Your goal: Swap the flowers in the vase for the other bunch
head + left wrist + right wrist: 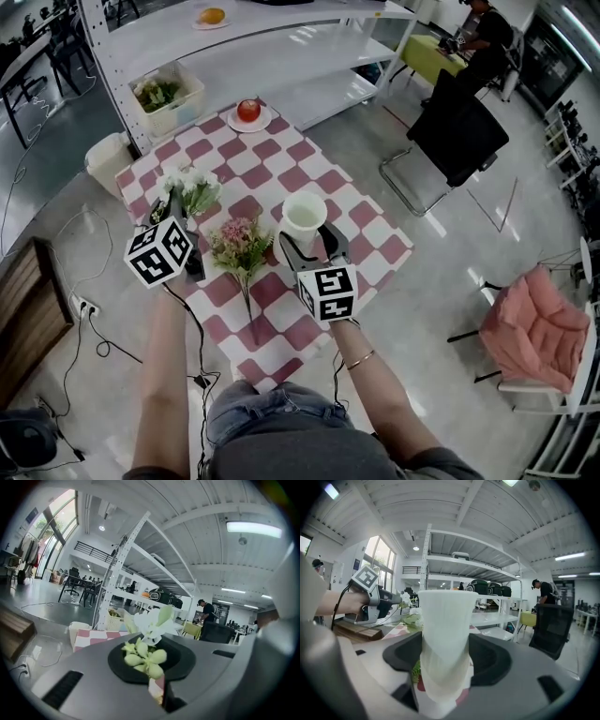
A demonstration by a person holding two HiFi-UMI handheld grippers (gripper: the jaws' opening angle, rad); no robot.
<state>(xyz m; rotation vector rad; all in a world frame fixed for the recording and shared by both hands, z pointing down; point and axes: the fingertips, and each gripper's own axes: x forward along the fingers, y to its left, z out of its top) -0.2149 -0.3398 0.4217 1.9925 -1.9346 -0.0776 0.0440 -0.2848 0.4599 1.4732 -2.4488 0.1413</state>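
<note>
Clamps the left tongs (177, 212) shut on the stems of the white bunch (192, 186), low over the counter (309, 178). Wraps the right tongs (309, 244) wide round the waist of the vase (305, 214), pads against it, vase upright, mouth empty. Shows the pink bunch (239, 242) flat on the counter between the two tongs, blooms away, stem running back toward the person. Looks like a set-down for the white bunch first. Then calls for a short reach rightward with the left tongs, across that stem's long axis.

Head overhead, gripper views low, shared vase (304, 216)
</note>
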